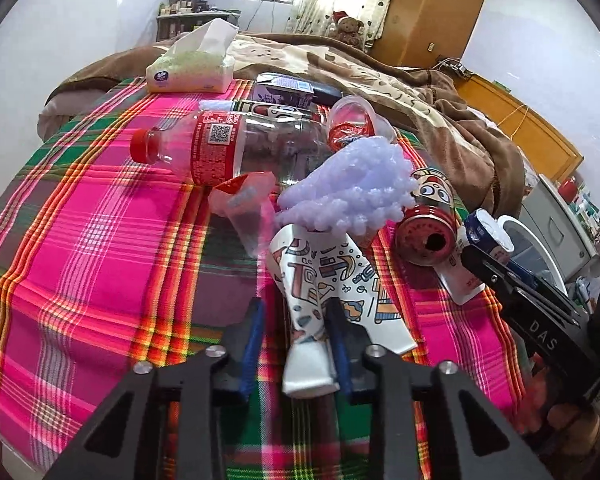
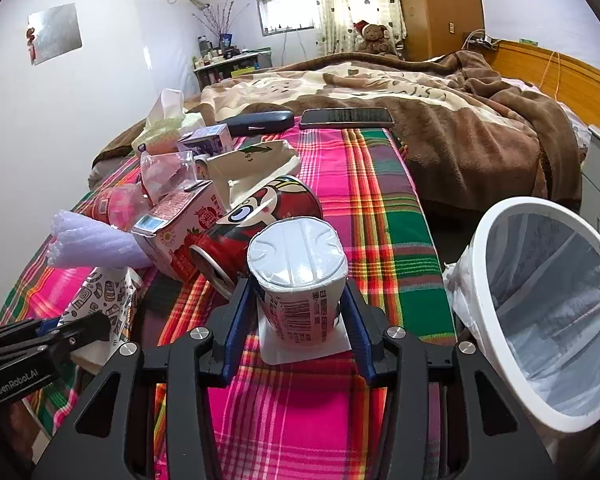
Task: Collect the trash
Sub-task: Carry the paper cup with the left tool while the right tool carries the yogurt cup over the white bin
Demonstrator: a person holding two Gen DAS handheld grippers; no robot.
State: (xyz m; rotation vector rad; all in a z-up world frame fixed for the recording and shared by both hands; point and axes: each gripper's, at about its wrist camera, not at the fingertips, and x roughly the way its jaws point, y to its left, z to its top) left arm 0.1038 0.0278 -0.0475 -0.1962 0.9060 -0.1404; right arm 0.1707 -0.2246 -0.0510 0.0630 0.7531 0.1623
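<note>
The left gripper (image 1: 296, 344) has its jaws nearly together, pinching the flattened printed paper cup (image 1: 320, 280) by its white end; that cup is light, soft and already crushed, so a hold across the folded end should serve. The right gripper (image 2: 298, 312) stands part open with both blue pads against the upturned yogurt cup (image 2: 300, 276), which sits at 12 o'clock from it on the plaid cloth (image 2: 300, 420). Thin-walled and probably empty, it may buckle; mid-body looks safest. The lined bin (image 2: 548, 312) waits at 3 o'clock
</note>
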